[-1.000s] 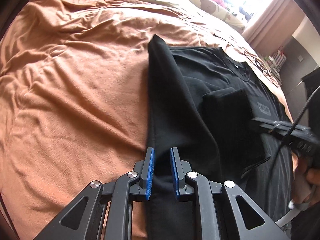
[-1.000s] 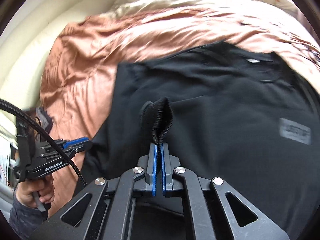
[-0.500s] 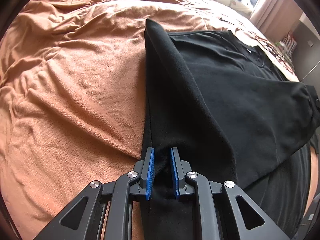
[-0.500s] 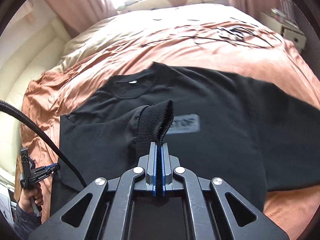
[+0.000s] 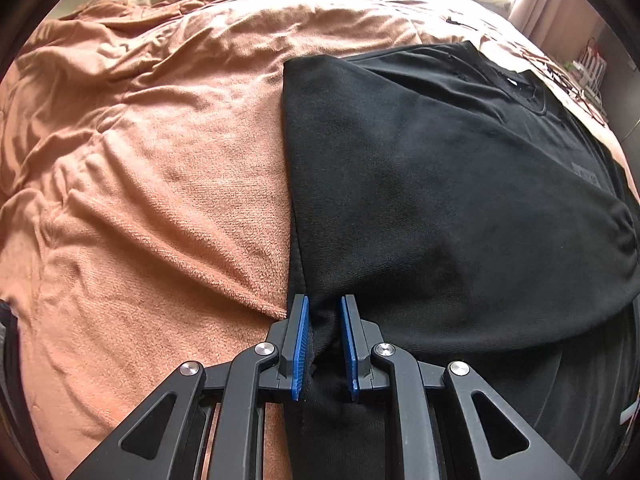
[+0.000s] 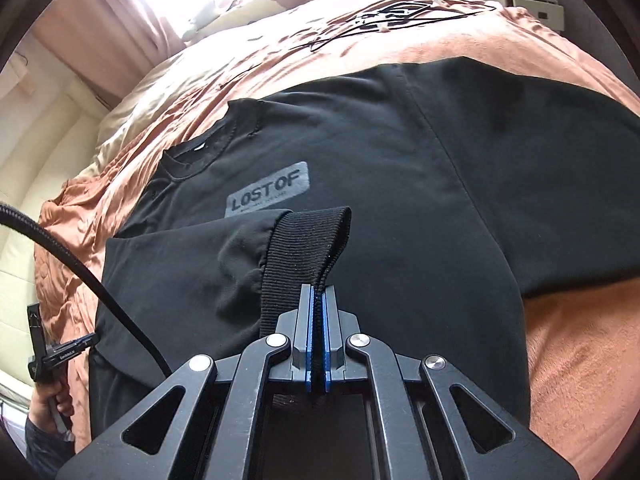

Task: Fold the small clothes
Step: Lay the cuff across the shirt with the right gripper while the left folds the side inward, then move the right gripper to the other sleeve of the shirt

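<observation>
while sweatshirt (image 6: 400, 168) reads "lostof" | right gripper (image 6: 318, 300) jaws clamp cuff (image 6: 308, 240) | left gripper (image 5: 323, 320) jaws pinch hem

Black sweatshirt (image 6: 400, 160) (grey logo); orange blanket (image 5: 160, 200)

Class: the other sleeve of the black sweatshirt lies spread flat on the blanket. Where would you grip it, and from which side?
Grip the far sleeve at its outer cuff end, which is out of frame, coming in low from the blanket side. It lies flat, so only its free end offers an edge to pinch.

Orange-blanketed bed (image 5: 160, 184) — black sweatshirt (image 6: 400, 184) spread on it, apparently cables (image 6: 384, 16) too.
</observation>
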### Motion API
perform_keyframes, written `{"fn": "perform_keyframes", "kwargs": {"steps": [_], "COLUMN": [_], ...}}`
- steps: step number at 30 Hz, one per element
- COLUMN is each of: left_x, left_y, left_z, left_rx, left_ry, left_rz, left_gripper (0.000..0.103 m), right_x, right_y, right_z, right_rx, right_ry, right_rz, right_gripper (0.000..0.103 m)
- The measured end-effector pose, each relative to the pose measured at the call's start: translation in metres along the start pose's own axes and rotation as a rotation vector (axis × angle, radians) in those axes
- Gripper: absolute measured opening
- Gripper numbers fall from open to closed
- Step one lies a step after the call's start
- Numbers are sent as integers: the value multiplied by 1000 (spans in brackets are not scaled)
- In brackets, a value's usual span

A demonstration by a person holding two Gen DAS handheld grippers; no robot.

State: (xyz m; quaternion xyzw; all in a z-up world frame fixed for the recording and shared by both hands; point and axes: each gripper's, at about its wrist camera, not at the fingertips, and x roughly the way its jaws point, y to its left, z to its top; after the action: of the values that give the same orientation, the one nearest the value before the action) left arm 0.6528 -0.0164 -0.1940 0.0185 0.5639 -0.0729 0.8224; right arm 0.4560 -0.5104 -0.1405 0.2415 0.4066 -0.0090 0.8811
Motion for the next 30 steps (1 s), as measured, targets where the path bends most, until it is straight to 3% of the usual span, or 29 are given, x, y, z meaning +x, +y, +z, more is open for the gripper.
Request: {"fn": "perform_keyframes", "kwargs": {"steps": [3,5,6,9,13,19,27,29,30], "left_x": [-2,-4,-7,-17,-19,-16,-51,-59,-63], "left_y": [-2,-3,-3,-4,-13,-21,-33,-41,-46], "left_z": [-1,-2,-3,-6,-10,-21,-31,-31,-31], "left_rx": [9,11,10,14,42,41,46,58,62], "left_ry": [9,8,4,-22,-20,9,-37,-48,-55], "left_rz": [16,18,15,-1,-33,-43,-82,-93,-102], "left_gripper": [18,18,18,18,18,18,19,25,34], "right_x": [0,-13,-18,-29,-21,13,-41,-59,-68], "right_y": [-3,-1,0,8,26,32,14,-3,-10], "right_z": [3,5,4,-3,-22,-36,-39,-42,-45], "right_rx": [8,-2,-4,-24,-83,-135,-46,7,30], "right_ry": [15,-26,-36,-63,-23,111,4,-27,-39], "right_rz": [-42,-61,-56,-41,-10,-148,-141,-122,-121], "right_gripper": [1,2,9,54,55,55,55,55,55]}}
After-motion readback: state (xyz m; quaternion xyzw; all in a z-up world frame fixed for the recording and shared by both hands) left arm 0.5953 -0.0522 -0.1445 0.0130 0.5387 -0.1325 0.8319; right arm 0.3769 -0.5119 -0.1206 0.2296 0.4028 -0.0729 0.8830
